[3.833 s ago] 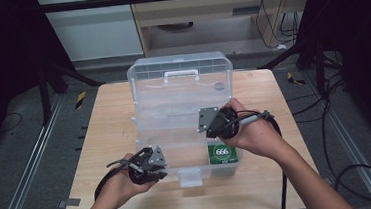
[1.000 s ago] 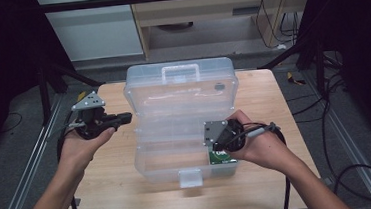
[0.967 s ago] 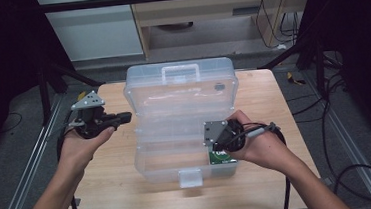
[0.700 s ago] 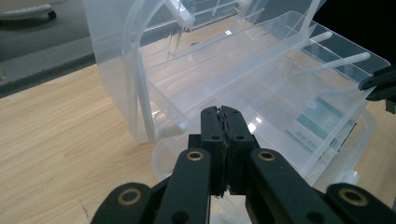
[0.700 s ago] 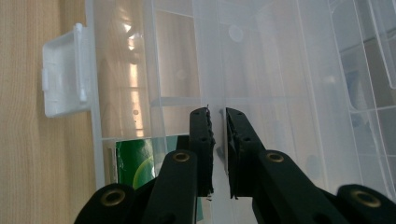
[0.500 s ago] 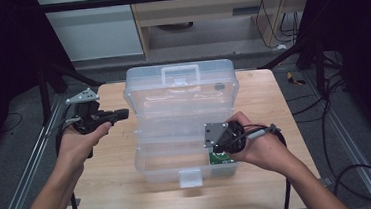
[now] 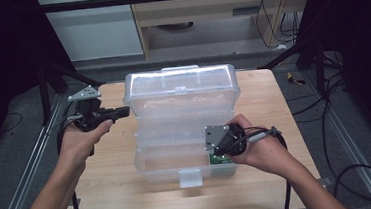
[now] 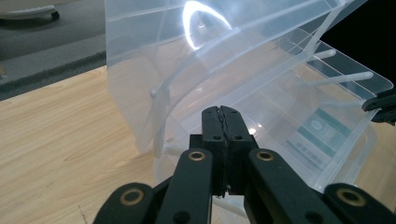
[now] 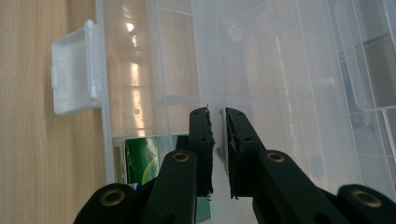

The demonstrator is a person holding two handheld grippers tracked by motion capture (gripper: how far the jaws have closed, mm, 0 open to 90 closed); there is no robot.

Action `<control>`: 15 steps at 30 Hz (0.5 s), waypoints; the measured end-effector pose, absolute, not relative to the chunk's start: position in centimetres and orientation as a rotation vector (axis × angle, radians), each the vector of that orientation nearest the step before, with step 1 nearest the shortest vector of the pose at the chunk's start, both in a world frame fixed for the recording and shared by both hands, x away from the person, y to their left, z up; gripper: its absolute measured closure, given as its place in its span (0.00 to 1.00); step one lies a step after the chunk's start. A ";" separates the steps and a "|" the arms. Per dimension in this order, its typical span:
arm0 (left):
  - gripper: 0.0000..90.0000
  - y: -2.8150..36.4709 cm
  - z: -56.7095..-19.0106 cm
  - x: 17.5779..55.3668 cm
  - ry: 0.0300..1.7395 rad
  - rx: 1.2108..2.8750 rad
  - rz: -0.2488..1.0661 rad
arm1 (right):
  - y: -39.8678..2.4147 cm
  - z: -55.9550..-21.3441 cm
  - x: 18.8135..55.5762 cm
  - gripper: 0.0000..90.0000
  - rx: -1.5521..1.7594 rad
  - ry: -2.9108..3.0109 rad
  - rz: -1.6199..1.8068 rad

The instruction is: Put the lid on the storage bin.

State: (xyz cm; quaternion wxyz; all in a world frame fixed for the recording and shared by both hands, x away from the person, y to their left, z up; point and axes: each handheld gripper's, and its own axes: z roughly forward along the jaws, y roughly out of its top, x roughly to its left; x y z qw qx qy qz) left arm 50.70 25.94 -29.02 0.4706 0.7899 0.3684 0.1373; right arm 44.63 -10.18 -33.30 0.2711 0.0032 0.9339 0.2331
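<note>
A clear plastic storage box [image 7: 177, 158] stands on the wooden table [image 7: 115, 190], its lid [image 7: 179, 87] tilted up at the back. A green card [image 7: 222, 160] lies in the front right compartment. My left gripper [image 7: 125, 109] is level with the lid's left side, jaws shut with nothing between them. In the left gripper view the left gripper [image 8: 221, 112] tip is just short of the raised lid [image 8: 187, 70]. My right gripper [image 7: 219, 149] reaches into the box's front right. In the right gripper view the right gripper [image 9: 217, 114] is closed on a thin clear wall of the box, beside the card [image 9: 144, 158].
The white front latch [image 7: 190, 177] hangs open toward the table's near edge. Bare wood lies left and right of the box. Black frame posts and cables [image 7: 349, 172] run beside the table.
Several seconds ago the left gripper was at the box's front left corner and the right one was above the box. Over the last second nothing has visibly moved.
</note>
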 end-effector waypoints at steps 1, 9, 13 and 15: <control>1.00 26.0 -29.0 50.7 0.902 1.933 0.335 | -10.2 -33.3 44.6 0.91 0.008 2.516 0.632; 1.00 26.1 -29.4 50.5 0.904 1.925 0.323 | -10.2 -33.4 44.5 0.92 0.004 2.535 0.631; 1.00 26.2 -29.7 50.3 0.907 1.915 0.318 | -10.3 -33.5 44.5 0.92 0.010 2.542 0.638; 1.00 26.3 -29.8 50.3 0.906 1.917 0.316 | -10.3 -33.6 44.4 0.92 0.013 2.540 0.640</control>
